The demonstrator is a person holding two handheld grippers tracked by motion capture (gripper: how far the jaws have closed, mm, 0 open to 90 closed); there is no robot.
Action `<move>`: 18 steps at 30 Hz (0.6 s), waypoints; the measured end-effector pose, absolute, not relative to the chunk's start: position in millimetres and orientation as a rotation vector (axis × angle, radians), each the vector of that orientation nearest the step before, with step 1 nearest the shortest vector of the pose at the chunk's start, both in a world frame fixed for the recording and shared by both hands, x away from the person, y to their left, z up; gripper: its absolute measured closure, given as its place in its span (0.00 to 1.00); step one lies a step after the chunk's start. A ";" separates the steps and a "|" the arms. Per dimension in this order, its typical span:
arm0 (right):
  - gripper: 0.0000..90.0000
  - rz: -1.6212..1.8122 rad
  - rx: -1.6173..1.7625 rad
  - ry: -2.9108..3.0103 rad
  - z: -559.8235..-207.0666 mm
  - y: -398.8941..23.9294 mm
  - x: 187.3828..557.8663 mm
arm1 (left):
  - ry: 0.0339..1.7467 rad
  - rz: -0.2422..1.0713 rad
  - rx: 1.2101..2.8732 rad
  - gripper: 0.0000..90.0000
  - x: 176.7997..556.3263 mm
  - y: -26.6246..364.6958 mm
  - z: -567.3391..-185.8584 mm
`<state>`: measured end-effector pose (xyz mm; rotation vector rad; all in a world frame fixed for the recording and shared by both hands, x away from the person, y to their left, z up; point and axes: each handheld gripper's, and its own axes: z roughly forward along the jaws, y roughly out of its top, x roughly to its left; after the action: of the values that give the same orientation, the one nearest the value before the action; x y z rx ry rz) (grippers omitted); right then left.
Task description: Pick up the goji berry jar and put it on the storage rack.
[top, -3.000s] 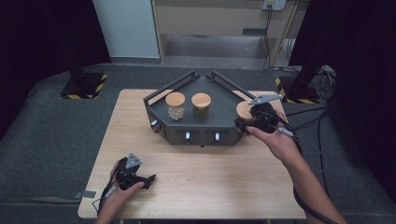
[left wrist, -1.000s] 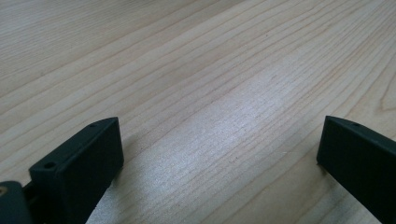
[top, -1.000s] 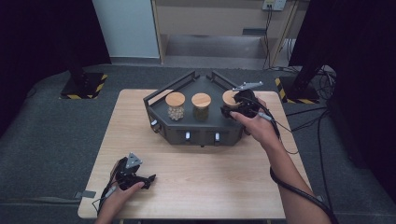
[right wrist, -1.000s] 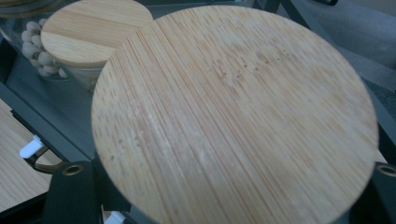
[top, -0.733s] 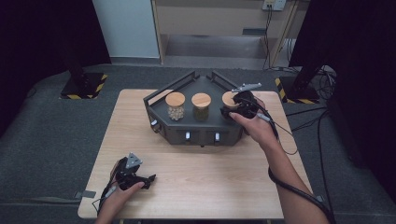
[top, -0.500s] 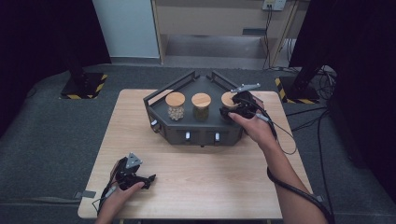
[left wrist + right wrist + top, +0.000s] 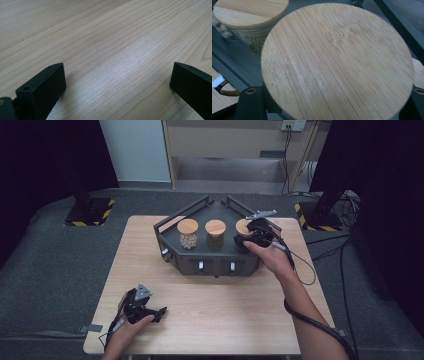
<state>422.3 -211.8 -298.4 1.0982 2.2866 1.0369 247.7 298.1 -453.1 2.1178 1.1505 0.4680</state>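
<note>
Beside the jar lid [image 7: 337, 62], perhaps peas [image 7: 257, 43].

The counter [image 7: 120, 50] was pale wood with a soft satin sheen, the jar lid [image 7: 337, 62] was matt fine-grained bamboo over clear glass, the tray [image 7: 220, 262] looked like dark matt metal, and the left tool [image 7: 117, 87] had matt black plastic jaws.
</note>
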 end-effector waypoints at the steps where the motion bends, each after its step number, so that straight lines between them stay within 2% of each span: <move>1: 0.29 1.036 1.097 2.287 -299.1 -211.8 422.5 | 1.151 0.468 2.118 0.00 247.7 298.1 -453.2; 18: 0.29 1.037 1.118 2.298 -312.6 -211.4 425.5 | 1.151 0.469 2.117 0.00 247.6 298.0 -453.3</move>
<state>425.5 -211.4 -312.6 1.1182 2.2982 1.0372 247.6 298.0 -453.3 2.1171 1.1507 0.4691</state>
